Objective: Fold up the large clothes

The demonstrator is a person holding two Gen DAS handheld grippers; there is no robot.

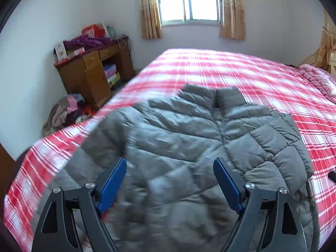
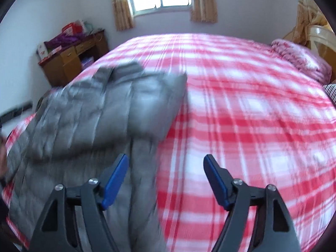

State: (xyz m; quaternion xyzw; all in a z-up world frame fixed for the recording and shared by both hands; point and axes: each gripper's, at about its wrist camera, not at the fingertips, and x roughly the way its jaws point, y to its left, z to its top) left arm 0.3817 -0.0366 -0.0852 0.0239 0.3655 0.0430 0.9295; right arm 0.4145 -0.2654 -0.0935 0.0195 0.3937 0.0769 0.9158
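A grey quilted puffer jacket (image 1: 189, 142) lies on the bed with its collar toward the window. My left gripper (image 1: 170, 166) is open and empty, hovering over the jacket's lower middle. In the right wrist view the jacket (image 2: 88, 113) lies at the left, blurred, with a sleeve folded across its body. My right gripper (image 2: 166, 163) is open and empty above the jacket's right edge and the bed sheet.
The bed (image 1: 262, 79) has a red and white plaid sheet (image 2: 252, 126). A pink quilt (image 1: 319, 79) lies at its far right. A wooden desk (image 1: 94, 73) with clutter stands by the left wall, with a clothes pile (image 1: 65, 113) on the floor.
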